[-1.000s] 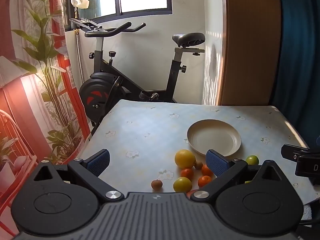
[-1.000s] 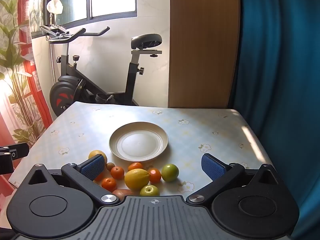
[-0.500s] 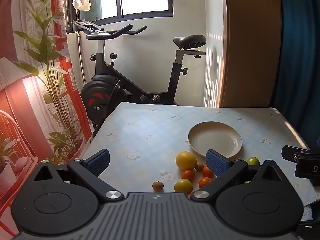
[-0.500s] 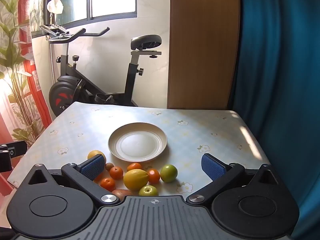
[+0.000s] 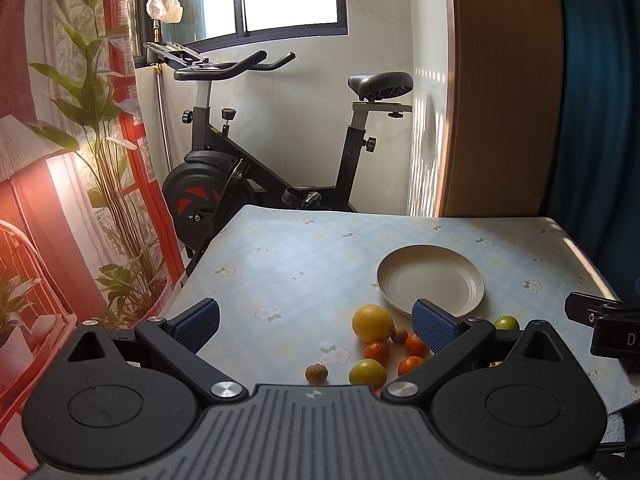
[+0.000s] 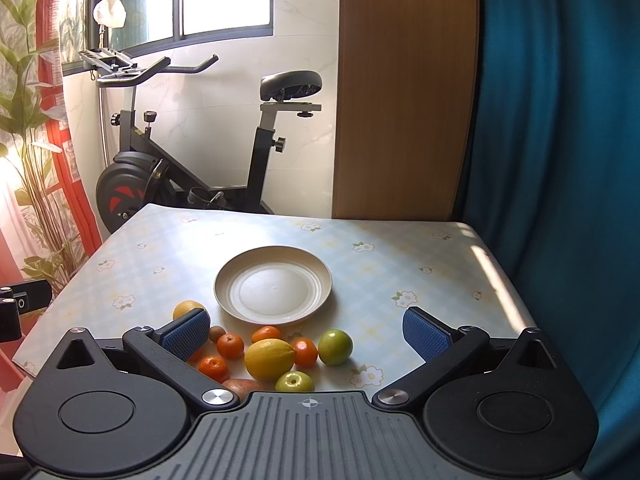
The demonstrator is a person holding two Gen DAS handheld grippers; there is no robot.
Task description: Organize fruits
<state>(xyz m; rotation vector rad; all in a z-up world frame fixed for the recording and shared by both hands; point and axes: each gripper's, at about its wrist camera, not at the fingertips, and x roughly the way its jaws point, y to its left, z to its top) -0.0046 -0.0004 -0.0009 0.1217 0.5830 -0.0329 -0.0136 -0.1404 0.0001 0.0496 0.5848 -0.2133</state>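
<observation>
A cream plate (image 6: 273,291) (image 5: 430,279) stands empty in the middle of the flowered table (image 6: 380,256). In front of it lies a cluster of fruit: a lemon (image 6: 269,358), a green fruit (image 6: 335,347), several small oranges (image 6: 230,346), a small green apple (image 6: 294,381) and a big yellow orange (image 5: 373,323). A small brown fruit (image 5: 316,373) lies apart at the left. My right gripper (image 6: 306,330) hovers open just above the cluster. My left gripper (image 5: 316,320) is open too, left of the fruit, holding nothing.
An exercise bike (image 5: 224,176) stands behind the table's far edge. A wooden panel (image 6: 404,88) and a blue curtain (image 6: 552,160) close off the right side. A plant (image 5: 108,184) stands off the table's left edge. The other gripper's body (image 5: 608,332) shows at the right.
Both views have drifted slightly, so the plate and fruit sit a little lower in the frames. Both grippers stay open and no fruit has moved.
</observation>
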